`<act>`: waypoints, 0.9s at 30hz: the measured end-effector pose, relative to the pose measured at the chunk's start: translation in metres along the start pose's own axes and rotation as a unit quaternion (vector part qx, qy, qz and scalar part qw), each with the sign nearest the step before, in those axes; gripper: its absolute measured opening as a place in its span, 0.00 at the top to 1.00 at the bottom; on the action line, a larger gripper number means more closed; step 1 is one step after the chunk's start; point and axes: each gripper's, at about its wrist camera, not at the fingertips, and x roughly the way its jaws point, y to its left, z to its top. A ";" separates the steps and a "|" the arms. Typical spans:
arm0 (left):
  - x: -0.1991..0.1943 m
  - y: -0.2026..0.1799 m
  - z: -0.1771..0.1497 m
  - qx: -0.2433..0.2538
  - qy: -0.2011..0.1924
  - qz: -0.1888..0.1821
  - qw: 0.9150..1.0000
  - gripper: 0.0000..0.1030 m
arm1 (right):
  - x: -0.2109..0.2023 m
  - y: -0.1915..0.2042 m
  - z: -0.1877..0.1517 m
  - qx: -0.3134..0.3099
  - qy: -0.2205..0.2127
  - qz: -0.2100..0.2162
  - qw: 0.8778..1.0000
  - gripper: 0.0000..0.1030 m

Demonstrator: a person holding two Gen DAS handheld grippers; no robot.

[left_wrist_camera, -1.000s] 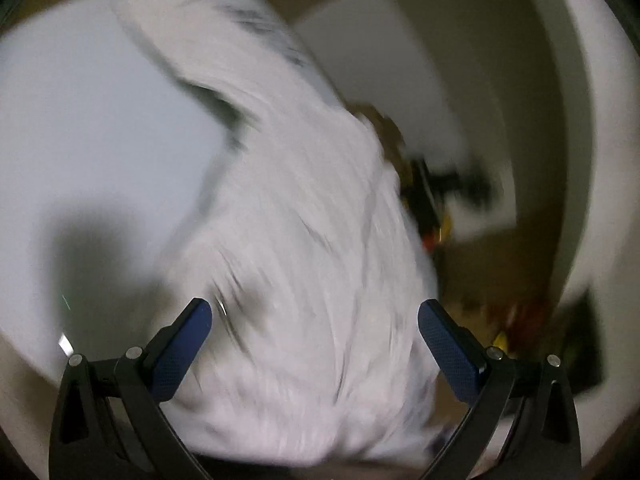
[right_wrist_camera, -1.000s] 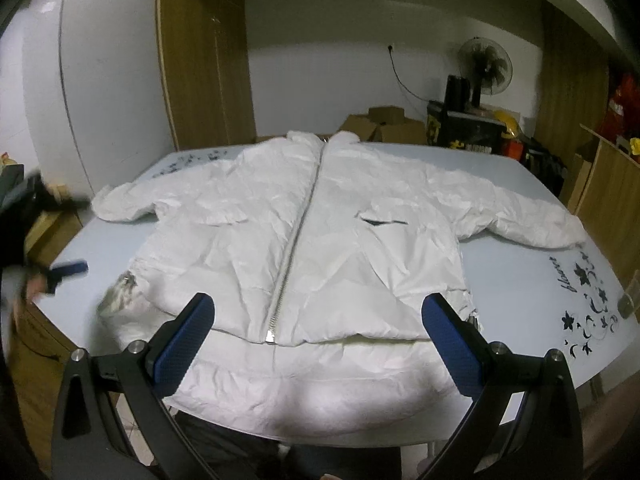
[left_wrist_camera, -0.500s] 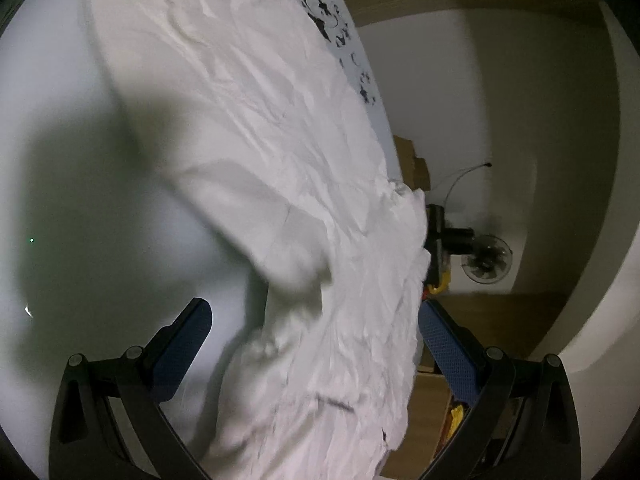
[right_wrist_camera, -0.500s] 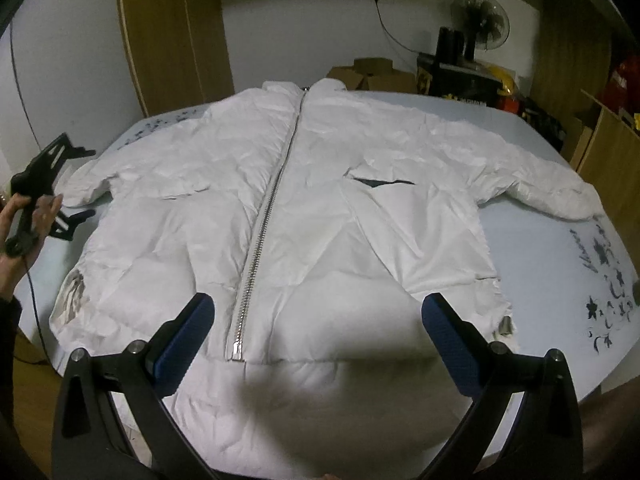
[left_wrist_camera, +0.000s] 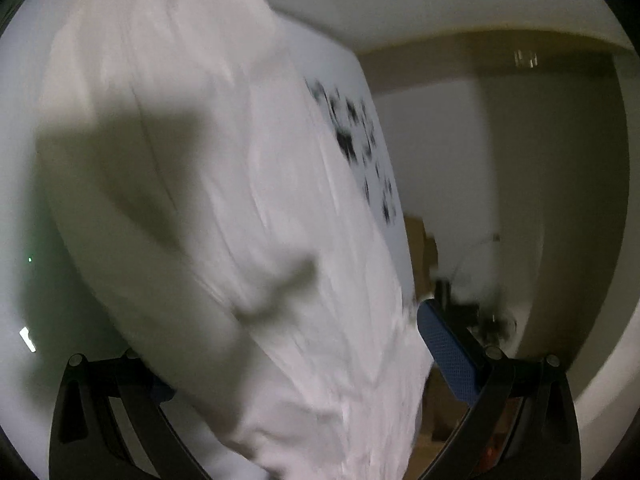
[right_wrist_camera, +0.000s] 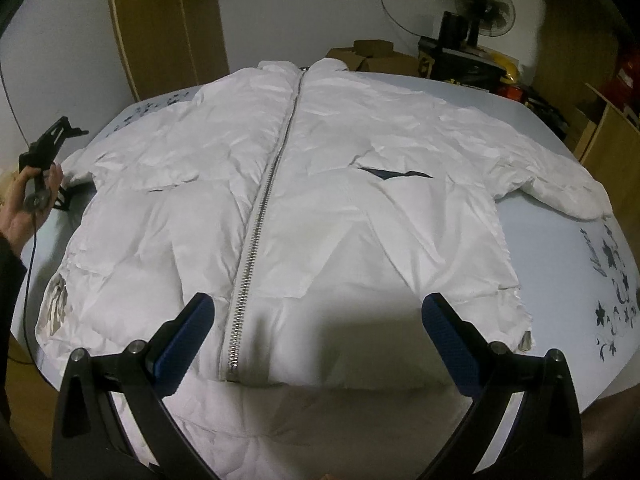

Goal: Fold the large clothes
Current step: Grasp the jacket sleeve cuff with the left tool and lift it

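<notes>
We find no text we can actually read. The table point(right_wrist_camera: 600, 272) carries a dark floral print with a line of cursive script at its right edge — too small and slanted to make out. A similar print at the far left, and in the left wrist view, is blurred — illegible.

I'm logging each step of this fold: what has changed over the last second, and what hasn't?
The left hand-held gripper swung from the table's near corner out to the jacket's left sleeve, which now lies between its open fingers, ungripped. The right hand-held gripper moved closer over the hem, open. The jacket stayed flat, zipped and unfolded on the table.
</notes>
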 end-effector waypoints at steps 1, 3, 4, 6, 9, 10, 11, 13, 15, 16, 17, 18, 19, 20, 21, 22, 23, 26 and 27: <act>-0.002 0.002 0.009 -0.001 -0.005 0.002 1.000 0.02 | 0.001 0.001 0.001 -0.001 0.001 -0.001 1.000 0.00; -0.002 0.003 0.022 0.002 -0.013 0.003 1.000 0.03 | 0.003 0.001 0.002 0.000 0.003 -0.003 1.000 0.00; 0.001 0.003 0.027 0.002 -0.014 0.003 1.000 0.06 | 0.003 0.002 0.002 0.001 0.004 -0.004 1.000 0.00; 0.003 0.004 0.034 0.005 -0.012 0.006 1.000 0.20 | 0.004 0.004 0.003 0.000 0.005 -0.004 1.000 0.00; 0.007 0.011 0.043 0.004 -0.006 0.020 1.000 0.66 | 0.001 0.008 0.002 -0.007 0.002 -0.004 1.000 0.00; 0.007 0.015 0.045 0.001 0.000 0.033 0.999 0.76 | 0.000 0.010 0.002 -0.010 0.001 -0.005 1.000 0.00; 0.003 0.019 0.049 -0.001 0.003 0.036 0.999 0.81 | 0.000 0.010 0.002 -0.011 0.000 -0.005 1.000 0.00; 0.006 0.019 0.055 0.002 0.011 0.030 0.999 0.81 | -0.001 0.010 0.002 -0.011 0.000 -0.005 1.000 0.00; 0.005 0.019 0.066 0.003 0.021 0.027 0.999 0.81 | -0.001 0.010 0.003 -0.012 0.000 -0.005 1.000 0.00; 0.005 0.021 0.072 -0.006 0.027 0.013 1.000 0.81 | -0.002 0.009 0.003 -0.012 0.000 -0.005 1.000 0.00; 0.004 0.024 0.078 -0.017 0.029 -0.004 0.999 0.80 | -0.002 0.009 0.003 -0.012 -0.001 -0.007 1.000 0.00; 0.008 0.025 0.083 -0.021 0.032 -0.006 0.999 0.80 | -0.003 0.009 0.002 -0.011 -0.002 -0.008 1.000 0.00; 0.012 0.025 0.084 -0.017 0.037 -0.002 0.999 0.80 | -0.003 0.010 0.002 -0.010 -0.001 -0.006 1.000 0.00; 0.017 0.025 0.085 -0.012 0.042 0.002 0.999 0.80 | -0.003 0.011 0.003 -0.010 0.000 -0.003 1.000 0.00; 0.021 0.023 0.087 -0.001 0.040 0.008 0.999 0.80 | -0.003 0.011 0.003 -0.011 0.001 -0.002 1.000 0.00; 0.023 0.020 0.088 0.007 0.037 0.009 0.999 0.81 | -0.003 0.012 0.004 -0.011 0.002 0.001 1.000 0.00; 0.025 0.015 0.088 0.020 0.031 0.013 0.999 0.82 | -0.002 0.016 0.007 -0.014 0.007 0.006 1.000 0.00; 0.018 -0.009 0.077 0.099 0.000 0.033 0.995 0.91 | 0.002 0.024 0.025 -0.020 0.020 0.034 0.999 0.01; 0.013 -0.020 0.072 0.132 -0.016 0.039 0.990 0.92 | 0.005 0.027 0.034 -0.013 0.019 0.048 0.999 0.01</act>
